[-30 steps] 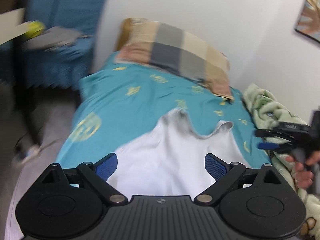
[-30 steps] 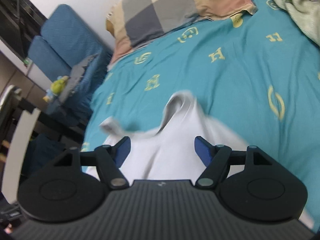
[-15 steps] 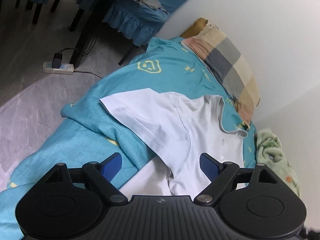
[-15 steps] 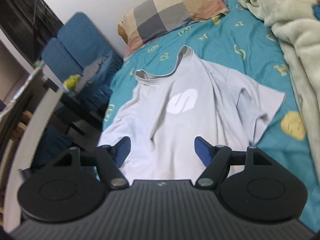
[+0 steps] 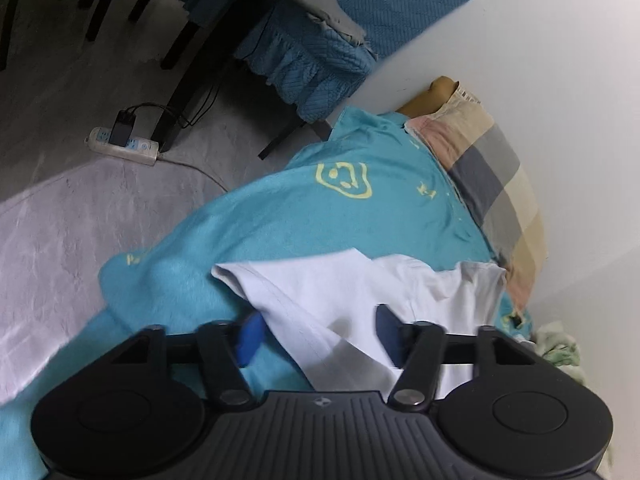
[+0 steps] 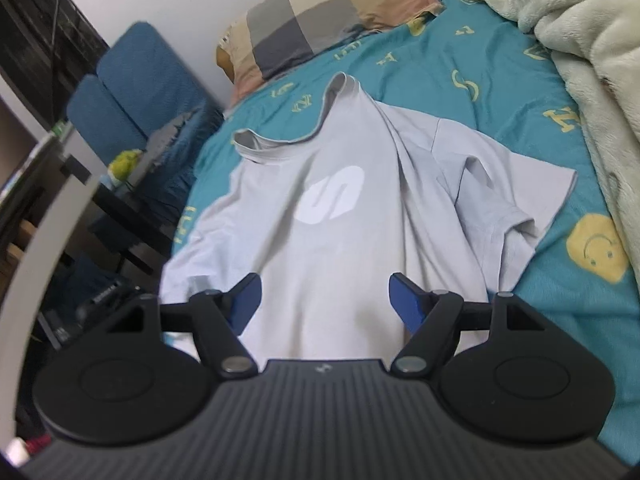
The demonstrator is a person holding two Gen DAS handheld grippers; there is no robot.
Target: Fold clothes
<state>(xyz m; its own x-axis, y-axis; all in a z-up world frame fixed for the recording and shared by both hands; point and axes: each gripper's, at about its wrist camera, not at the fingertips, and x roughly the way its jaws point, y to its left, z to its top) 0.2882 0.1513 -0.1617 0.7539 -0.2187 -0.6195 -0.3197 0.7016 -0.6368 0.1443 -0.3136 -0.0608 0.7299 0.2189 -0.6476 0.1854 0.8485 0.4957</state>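
A pale grey T-shirt [image 6: 340,220] with a white logo lies face up on the teal bed sheet [image 6: 480,80], collar toward the pillow. In the left wrist view its sleeve and side edge [image 5: 340,284] run between my left gripper's [image 5: 318,338] blue pads. The jaws are closing around that fabric and still stand apart, with no pad pressing on it. My right gripper [image 6: 326,300] hovers open over the shirt's lower body, with only flat cloth below its fingers. The right sleeve [image 6: 500,200] lies wrinkled and partly folded under.
A checked pillow [image 6: 320,12] lies at the head of the bed and a fluffy cream blanket [image 6: 580,40] is heaped along the right side. Left of the bed are a blue chair [image 5: 320,60], a dark table leg, a power strip [image 5: 122,146] and a grey rug [image 5: 60,240].
My left gripper has rolled and dropped to the shirt's left sleeve, and its jaws have narrowed. My right gripper has pulled back from the collar, so the whole shirt now shows spread out.
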